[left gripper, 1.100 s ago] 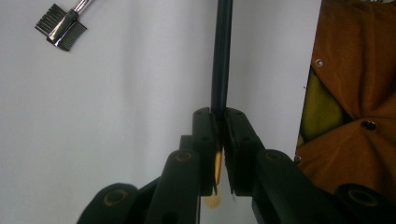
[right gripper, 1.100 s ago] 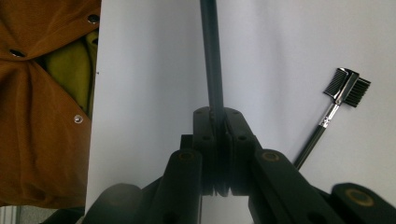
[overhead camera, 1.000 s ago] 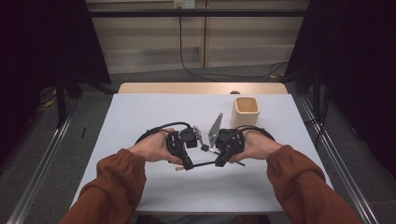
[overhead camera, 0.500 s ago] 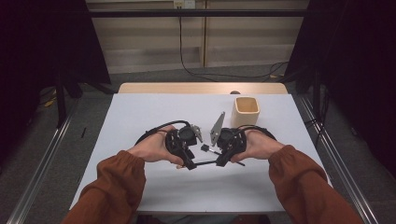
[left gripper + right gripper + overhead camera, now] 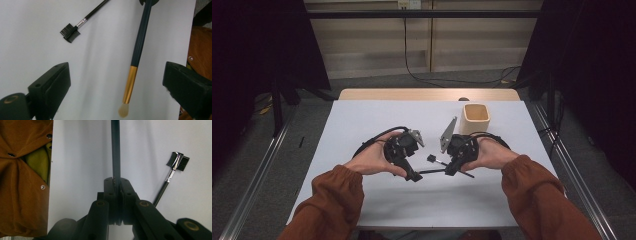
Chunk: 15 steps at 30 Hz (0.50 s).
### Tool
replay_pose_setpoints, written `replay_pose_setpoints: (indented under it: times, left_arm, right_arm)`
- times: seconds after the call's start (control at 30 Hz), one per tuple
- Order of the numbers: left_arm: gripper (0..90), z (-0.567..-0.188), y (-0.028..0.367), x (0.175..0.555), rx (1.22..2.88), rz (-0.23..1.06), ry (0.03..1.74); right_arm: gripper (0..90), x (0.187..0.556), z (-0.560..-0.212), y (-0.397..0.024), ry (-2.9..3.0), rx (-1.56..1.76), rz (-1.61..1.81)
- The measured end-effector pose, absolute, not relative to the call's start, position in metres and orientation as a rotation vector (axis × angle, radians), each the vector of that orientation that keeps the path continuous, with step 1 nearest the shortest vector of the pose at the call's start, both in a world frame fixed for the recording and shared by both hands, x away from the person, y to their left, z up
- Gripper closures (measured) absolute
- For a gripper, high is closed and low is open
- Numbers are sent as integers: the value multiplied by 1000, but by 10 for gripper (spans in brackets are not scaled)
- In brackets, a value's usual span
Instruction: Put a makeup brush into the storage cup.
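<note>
My right tool (image 5: 116,185) is clamped on the dark handle of a makeup brush (image 5: 140,47), jaws pinched tight on the thin shaft in the right gripper view. My left tool (image 5: 116,82) has just been opening, and its jaws now stand wide with the brush's tip end between them, pads clear of it. The brush is long and slim: matte black-green handle, slightly ridged, then a shiny gold ferrule, then a small pale rounded tuft. In the high view its long axis runs roughly level across the tabletop (image 5: 377,120) between my two hands, with the bristle end toward my left tool and the handle end in my right. It seems to sit a little above the surface, going by the shadow, but that is hard to tell. Just beside it lies a second tool, a brow comb brush (image 5: 70,32): thin black stick, short silver collar, flat black head with a comb on one side and bristles on the other, resting on the white tabletop with its head pointing away from the right hand. A tan, squarish, open-topped cup (image 5: 475,118) stands upright farther back on my right side.
</note>
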<state>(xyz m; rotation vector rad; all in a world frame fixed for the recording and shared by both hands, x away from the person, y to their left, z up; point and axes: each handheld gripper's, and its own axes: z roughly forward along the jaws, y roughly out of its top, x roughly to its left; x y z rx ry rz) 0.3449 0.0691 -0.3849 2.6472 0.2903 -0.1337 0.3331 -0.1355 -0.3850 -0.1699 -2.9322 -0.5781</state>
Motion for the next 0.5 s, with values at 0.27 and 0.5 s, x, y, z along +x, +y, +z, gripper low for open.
replay_pose_setpoints:
  times: [0.27, 0.5]
  left_arm:
    - [56, -385, 82, 343, 2550, -63, 318]
    - [43, -384, 98, 346, 2481, -23, 378]
  right_arm:
    - [856, 332, -385, -143, -2934, -204, -601]
    - [856, 329, -385, -157, -2937, -247, -621]
